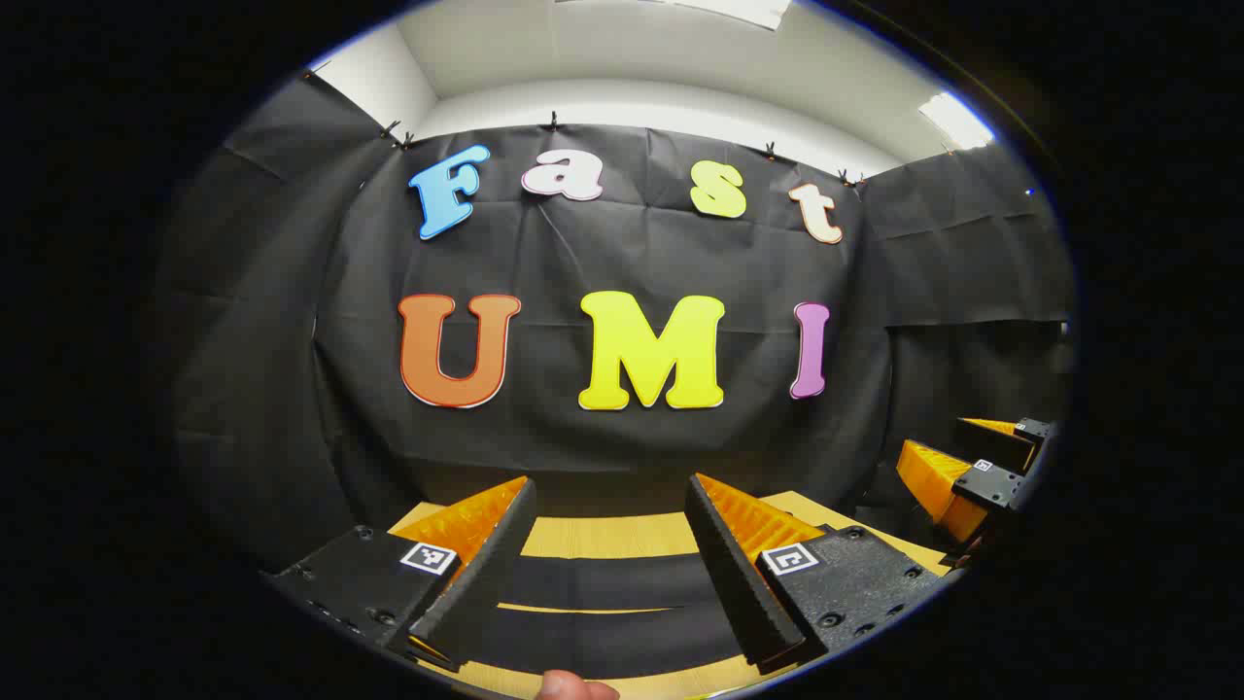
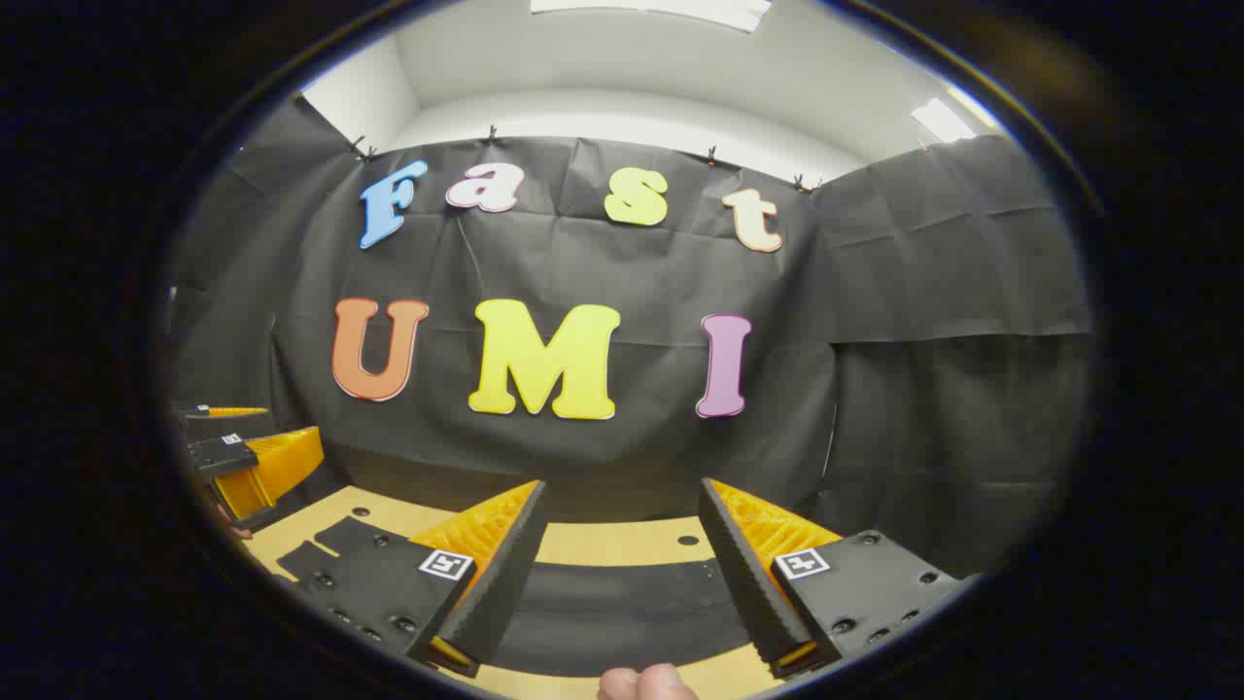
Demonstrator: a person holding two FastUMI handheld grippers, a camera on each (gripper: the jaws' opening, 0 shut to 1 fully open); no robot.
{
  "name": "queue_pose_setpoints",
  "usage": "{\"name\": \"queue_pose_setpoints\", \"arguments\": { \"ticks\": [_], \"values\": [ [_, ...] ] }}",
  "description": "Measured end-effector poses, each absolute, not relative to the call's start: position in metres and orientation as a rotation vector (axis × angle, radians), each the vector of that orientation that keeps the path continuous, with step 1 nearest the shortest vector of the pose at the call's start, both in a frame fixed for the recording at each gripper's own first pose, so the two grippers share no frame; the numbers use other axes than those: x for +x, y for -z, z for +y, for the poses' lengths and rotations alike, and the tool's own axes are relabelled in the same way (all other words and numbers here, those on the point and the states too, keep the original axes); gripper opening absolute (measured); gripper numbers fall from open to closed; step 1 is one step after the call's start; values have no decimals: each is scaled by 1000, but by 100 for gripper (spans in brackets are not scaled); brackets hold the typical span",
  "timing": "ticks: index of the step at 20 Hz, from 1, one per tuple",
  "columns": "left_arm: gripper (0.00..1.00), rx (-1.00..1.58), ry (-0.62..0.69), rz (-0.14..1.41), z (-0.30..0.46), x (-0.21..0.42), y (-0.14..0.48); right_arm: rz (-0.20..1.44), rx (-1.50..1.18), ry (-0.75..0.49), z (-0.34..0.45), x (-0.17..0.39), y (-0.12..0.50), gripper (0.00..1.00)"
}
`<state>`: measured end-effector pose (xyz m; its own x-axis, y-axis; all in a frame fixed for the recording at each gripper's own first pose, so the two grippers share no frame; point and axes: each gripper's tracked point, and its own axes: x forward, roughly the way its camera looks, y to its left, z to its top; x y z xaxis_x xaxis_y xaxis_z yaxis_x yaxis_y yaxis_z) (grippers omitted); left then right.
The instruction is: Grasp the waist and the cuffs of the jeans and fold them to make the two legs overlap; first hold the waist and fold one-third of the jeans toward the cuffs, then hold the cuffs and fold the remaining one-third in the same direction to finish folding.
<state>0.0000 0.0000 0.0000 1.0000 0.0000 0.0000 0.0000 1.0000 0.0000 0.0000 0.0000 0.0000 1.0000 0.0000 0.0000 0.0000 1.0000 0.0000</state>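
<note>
left gripper [image 1: 610, 544] fingers wide apart, right gripper [image 2: 622, 554] likewise

The left gripper [image 1: 607, 544] has two wedge-shaped fingers: ribbed orange on the outer sides, dark textured pads [image 1: 724, 564] on the faces that meet. Behind each finger sits a flat black mounting block with small round screws and a white square tag printed with a black pattern. The right gripper [image 2: 622, 554] is built the same, orange ribs, dark pads [image 2: 743, 574], black screwed blocks, white tags.
</note>
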Motion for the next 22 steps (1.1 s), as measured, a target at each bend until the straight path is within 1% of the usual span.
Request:
{"name": "queue_pose_setpoints", "arguments": {
  "ticks": [1,3,8,14,15,16,18,19,22],
  "values": [
    [98,-3,-5,2,2,2,1,2,-1,-5,-1,2,0,95],
    [98,-5,-21,0,7,4,2,8,3,-10,-3,5,0,96],
    [98,9,-51,-8,12,9,0,-4,2,-23,-5,13,-4,95],
    [98,3,-75,12,17,12,9,7,21,-65,-2,26,-4,95],
    [100,-6,-81,19,19,14,12,14,25,-75,-3,28,-2,95],
    [98,-11,-89,22,21,14,13,21,30,-83,-3,31,1,96],
    [98,-15,-108,27,23,20,16,21,28,-86,-11,38,0,96],
    [98,-11,-116,33,27,22,18,24,23,-86,-16,42,0,95],
    [98,14,-151,38,50,26,19,28,13,-74,-42,59,-3,95]
  ]
}}
